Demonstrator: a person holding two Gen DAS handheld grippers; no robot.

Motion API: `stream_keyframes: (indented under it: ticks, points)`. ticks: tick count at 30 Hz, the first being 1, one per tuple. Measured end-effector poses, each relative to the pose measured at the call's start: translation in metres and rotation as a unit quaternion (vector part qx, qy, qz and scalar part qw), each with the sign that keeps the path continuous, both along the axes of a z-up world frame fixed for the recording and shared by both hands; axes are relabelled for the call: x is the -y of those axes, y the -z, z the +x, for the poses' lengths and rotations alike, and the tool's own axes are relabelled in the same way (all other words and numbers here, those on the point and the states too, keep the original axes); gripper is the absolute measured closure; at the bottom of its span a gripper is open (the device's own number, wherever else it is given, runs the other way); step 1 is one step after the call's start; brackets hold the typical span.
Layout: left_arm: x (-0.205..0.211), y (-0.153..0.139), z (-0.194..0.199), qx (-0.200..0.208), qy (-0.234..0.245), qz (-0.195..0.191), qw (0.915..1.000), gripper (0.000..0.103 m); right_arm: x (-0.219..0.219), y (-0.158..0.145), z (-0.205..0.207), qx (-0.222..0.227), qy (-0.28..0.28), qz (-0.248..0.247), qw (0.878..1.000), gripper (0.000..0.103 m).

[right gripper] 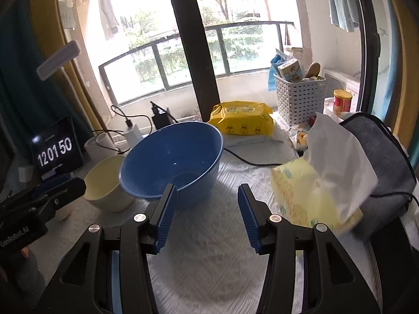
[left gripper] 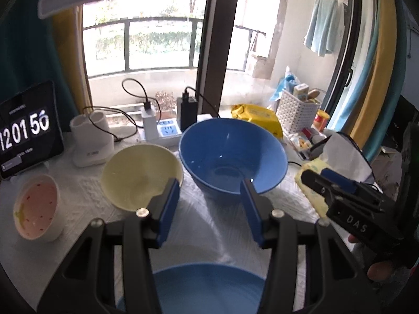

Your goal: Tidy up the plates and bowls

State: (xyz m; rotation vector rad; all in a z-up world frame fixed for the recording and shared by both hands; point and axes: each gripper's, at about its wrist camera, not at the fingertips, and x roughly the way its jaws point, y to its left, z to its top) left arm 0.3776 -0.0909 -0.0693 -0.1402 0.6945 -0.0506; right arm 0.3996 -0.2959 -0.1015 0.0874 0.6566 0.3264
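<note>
A large blue bowl (left gripper: 233,157) stands on the white cloth just beyond my left gripper (left gripper: 210,193), whose jaws are open with nothing between the blue pads. A cream bowl (left gripper: 141,175) sits to its left, and a small pink-lined bowl (left gripper: 36,206) farther left. A blue plate (left gripper: 207,287) lies below the left gripper at the near edge. My right gripper (right gripper: 207,198) is open and empty, facing bare cloth to the right of the blue bowl (right gripper: 170,157) and cream bowl (right gripper: 104,180). Each gripper shows in the other's view: the right gripper (left gripper: 340,196) and the left gripper (right gripper: 39,198).
A tablet clock (left gripper: 26,130), white charger stand (left gripper: 91,141) and power strip with cables (left gripper: 167,130) line the back. Yellow wipes pack (right gripper: 241,123), white basket (right gripper: 298,96), yellow tissue pack (right gripper: 314,196) and grey cloth bag (right gripper: 379,157) crowd the right side.
</note>
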Motion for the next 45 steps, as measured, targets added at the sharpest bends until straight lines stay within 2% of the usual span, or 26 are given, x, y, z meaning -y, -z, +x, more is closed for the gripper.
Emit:
stream_keyframes:
  ticks: [6,12,21,26,28,30,32,34,37,45]
  points:
    - [0.001,0.011,0.018,-0.001,0.001,-0.026,0.9997,0.053,-0.001,0.005,0.025,-0.007,-0.01,0.023,1.0,0.052]
    - [0.004,0.03,0.04,-0.033,0.01,-0.051,0.9981,0.053,-0.005,0.011,0.046,-0.012,-0.006,0.042,0.999,0.052]
    - [0.002,0.034,0.051,-0.028,-0.009,-0.046,0.9985,0.053,-0.007,0.025,0.068,-0.038,0.006,0.046,0.998,0.052]
    - [0.004,0.042,0.056,-0.042,-0.008,-0.043,0.9982,0.053,-0.002,0.039,0.076,-0.07,0.018,0.056,0.996,0.052]
    - [0.007,0.043,0.056,-0.041,-0.005,-0.038,0.9984,0.053,0.0,0.041,0.078,-0.074,0.019,0.063,0.995,0.055]
    - [0.01,0.046,0.057,-0.042,0.0,-0.036,0.9984,0.054,-0.001,0.043,0.079,-0.076,0.013,0.063,0.995,0.063]
    - [0.012,0.047,0.058,-0.043,0.007,-0.033,0.9985,0.054,-0.005,0.046,0.081,-0.086,0.007,0.061,0.994,0.077]
    - [0.016,0.047,0.057,-0.036,0.011,-0.025,0.999,0.054,-0.008,0.05,0.08,-0.091,0.004,0.054,0.994,0.081]
    - [0.018,0.046,0.054,-0.026,0.017,-0.017,0.9994,0.06,-0.007,0.05,0.078,-0.09,0.007,0.048,0.995,0.082]
    - [0.02,0.041,0.049,-0.025,0.019,-0.009,0.9995,0.061,-0.003,0.041,0.069,-0.081,0.014,0.044,0.996,0.084]
